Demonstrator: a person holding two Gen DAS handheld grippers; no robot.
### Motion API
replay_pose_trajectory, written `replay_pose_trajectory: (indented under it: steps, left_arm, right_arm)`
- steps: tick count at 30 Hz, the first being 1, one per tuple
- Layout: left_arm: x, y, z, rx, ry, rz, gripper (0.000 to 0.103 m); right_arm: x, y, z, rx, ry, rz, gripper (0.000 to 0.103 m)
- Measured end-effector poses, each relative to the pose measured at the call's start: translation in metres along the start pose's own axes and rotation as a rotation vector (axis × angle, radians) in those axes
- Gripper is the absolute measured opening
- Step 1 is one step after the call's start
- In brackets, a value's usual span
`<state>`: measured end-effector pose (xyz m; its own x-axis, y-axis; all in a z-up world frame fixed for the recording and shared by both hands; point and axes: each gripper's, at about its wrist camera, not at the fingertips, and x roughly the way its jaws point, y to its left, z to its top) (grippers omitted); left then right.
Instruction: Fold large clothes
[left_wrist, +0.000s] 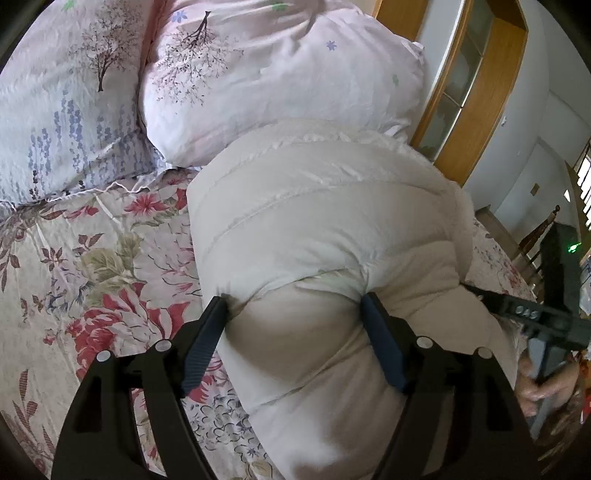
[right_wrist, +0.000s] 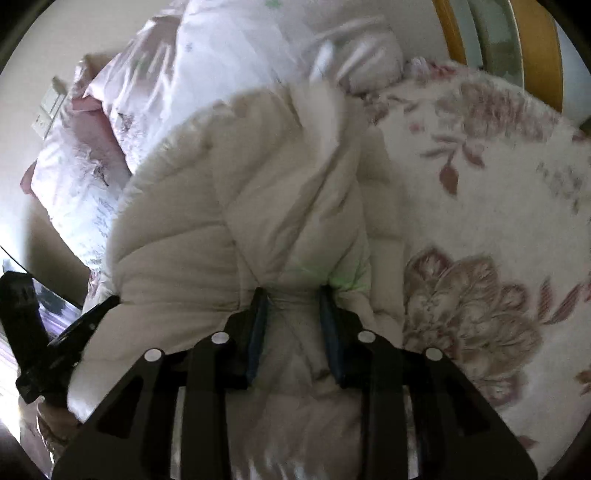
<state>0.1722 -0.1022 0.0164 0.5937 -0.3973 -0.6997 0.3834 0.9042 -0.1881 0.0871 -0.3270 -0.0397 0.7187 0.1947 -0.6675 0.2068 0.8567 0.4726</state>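
A cream quilted puffer coat (left_wrist: 325, 229) lies bunched on a floral bedsheet (left_wrist: 92, 280). My left gripper (left_wrist: 295, 299) is clamped on a thick padded fold of the coat, with its blue-padded fingers (left_wrist: 380, 339) pressed into the fabric on both sides. In the right wrist view the same coat (right_wrist: 229, 206) fills the middle, and my right gripper (right_wrist: 293, 291) is shut on a narrower fold of it. The right gripper also shows at the right edge of the left wrist view (left_wrist: 528, 314), against the coat's other side.
Two floral pillows (left_wrist: 258, 74) lie at the head of the bed behind the coat. A wooden cabinet with glass panels (left_wrist: 472, 81) stands beyond the bed. The bedsheet (right_wrist: 480, 221) spreads to the right of the coat.
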Motion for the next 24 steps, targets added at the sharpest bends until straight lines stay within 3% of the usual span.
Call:
replay_pose_trajectory:
  steps: [16,19,21,23,24]
  left_arm:
    - [0.010,0.003,-0.003,-0.005,0.020,0.013,0.081]
    - [0.009,0.003,-0.004,-0.007,0.017,0.009,0.081]
    - [0.007,0.004,-0.005,-0.009,0.014,0.006,0.081]
    - [0.005,0.005,-0.005,-0.014,0.010,0.005,0.081]
    - [0.003,0.005,-0.006,-0.018,0.007,0.007,0.081]
  right_arm:
    - [0.002,-0.011,-0.003,0.020,-0.007,0.027,0.030]
    - [-0.005,-0.014,0.001,0.032,0.012,0.033,0.034]
    - [-0.011,-0.015,0.003,0.037,0.018,0.030,0.041]
    - [-0.020,-0.015,0.005,0.037,0.019,0.014,0.071]
    - [-0.026,-0.015,0.007,0.031,0.010,-0.028,0.077]
